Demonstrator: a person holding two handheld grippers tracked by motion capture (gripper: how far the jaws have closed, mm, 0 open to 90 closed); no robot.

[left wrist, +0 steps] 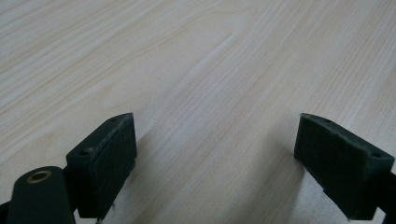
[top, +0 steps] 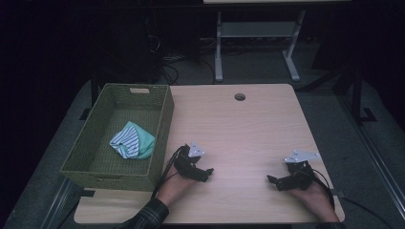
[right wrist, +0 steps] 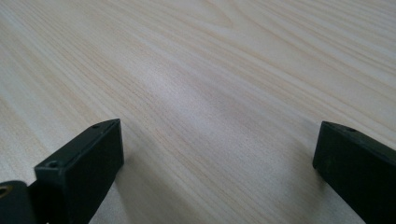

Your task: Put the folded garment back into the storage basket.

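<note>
- Table (top: 248, 129): pale wood-grain top with 1 round hole (top: 239, 97) near its far edge; every place below is given against this table.
- Basket (top: 161, 124): green woven, rectangular, standing on the table's left side, its left wall overhanging the table's left edge.
- Cloth (top: 133, 140): crumpled, striped white and plain green, lying on the basket floor toward the basket's near right corner.
- Left gripper (top: 206, 172): held low over the table's near part, just right of the basket's near corner, jaws pointing toward the table's middle; in the left gripper view (left wrist: 215, 149) its 2 black jaws stand spread wide with bare wood between them.
- Right gripper (top: 273, 180): near the table's near right corner, well apart from the left gripper, jaws pointing left; in the right gripper view (right wrist: 219, 158) the 2 jaws are likewise spread, gripping nothing.
</note>
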